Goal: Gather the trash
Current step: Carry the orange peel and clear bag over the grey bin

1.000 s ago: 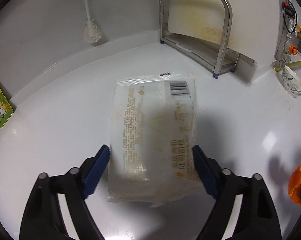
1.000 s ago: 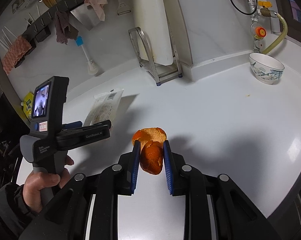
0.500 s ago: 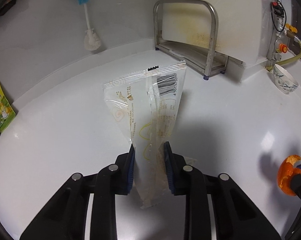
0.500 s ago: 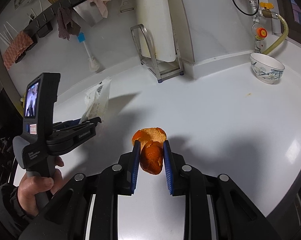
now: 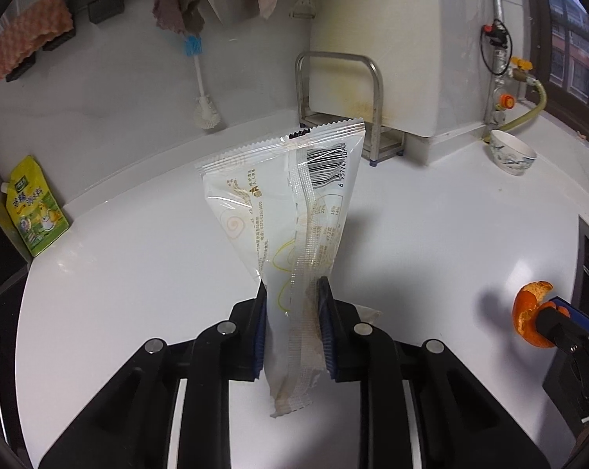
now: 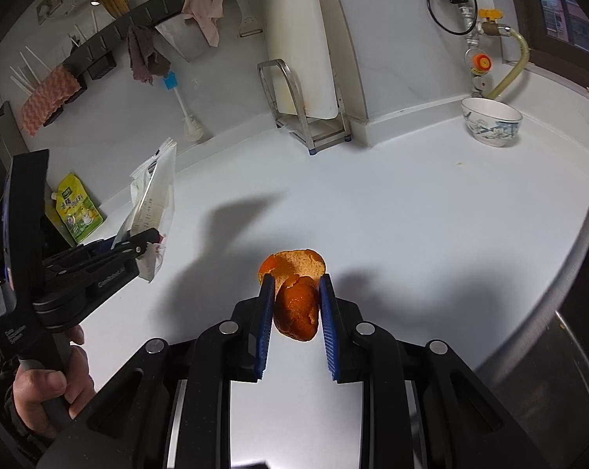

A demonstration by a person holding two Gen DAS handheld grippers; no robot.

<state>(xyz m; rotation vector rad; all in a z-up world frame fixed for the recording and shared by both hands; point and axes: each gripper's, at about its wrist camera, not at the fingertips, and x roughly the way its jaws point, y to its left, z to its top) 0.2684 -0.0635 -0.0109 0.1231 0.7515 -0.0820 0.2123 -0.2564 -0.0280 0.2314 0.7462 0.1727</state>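
Crinkled clear plastic, an empty food wrapper, is pinched near its lower end by the left gripper, so it stands up off the white countertop, free to be carried rather than dragged. Beside it, the right gripper is clenched on a piece of orange peel, also held clear of the counter. With both hands loaded and no bin in either view, the likely reason for holding both aloft is one trip to wherever the trash goes.
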